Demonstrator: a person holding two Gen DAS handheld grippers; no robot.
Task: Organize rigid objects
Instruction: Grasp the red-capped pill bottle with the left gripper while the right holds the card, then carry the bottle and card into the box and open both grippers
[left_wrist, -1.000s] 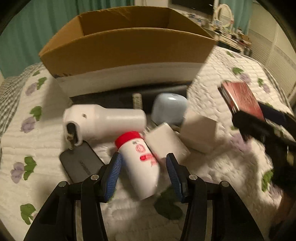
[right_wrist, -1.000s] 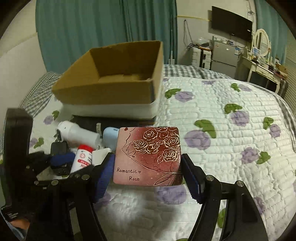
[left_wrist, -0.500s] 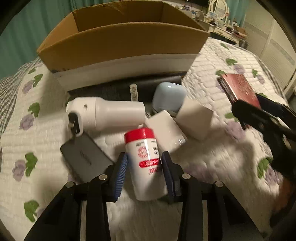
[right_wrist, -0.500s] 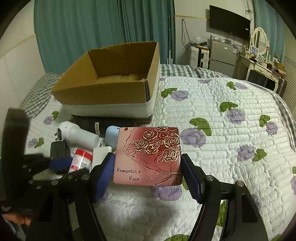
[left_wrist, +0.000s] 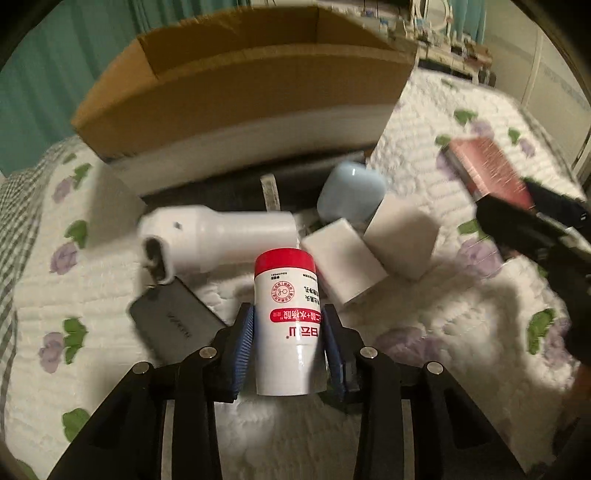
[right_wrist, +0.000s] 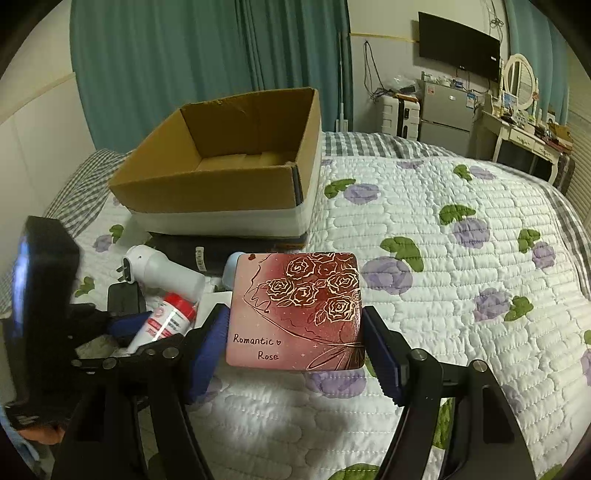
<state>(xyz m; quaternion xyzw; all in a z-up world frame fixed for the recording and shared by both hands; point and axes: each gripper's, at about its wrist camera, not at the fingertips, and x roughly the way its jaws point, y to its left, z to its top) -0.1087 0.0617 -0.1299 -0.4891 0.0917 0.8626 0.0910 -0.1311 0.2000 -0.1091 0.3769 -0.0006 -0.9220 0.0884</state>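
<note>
Red-capped bottle (left_wrist: 285, 321) in left claw (left_wrist: 288, 343); rose tin (right_wrist: 297, 312) in right claw (right_wrist: 295, 343).

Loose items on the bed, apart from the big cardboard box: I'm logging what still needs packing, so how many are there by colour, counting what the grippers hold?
White: 4 (red-capped bottle, plug-in device, two boxes)
Pale blue: 1 (rounded case)
Dark grey: 1 (flat slab)
Red: 1 (rose tin)
Total: 7

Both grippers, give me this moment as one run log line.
left gripper: shut on red-capped white plastic bottle | right gripper: shut on pink rose-print square box | open cardboard box: looks empty
</note>
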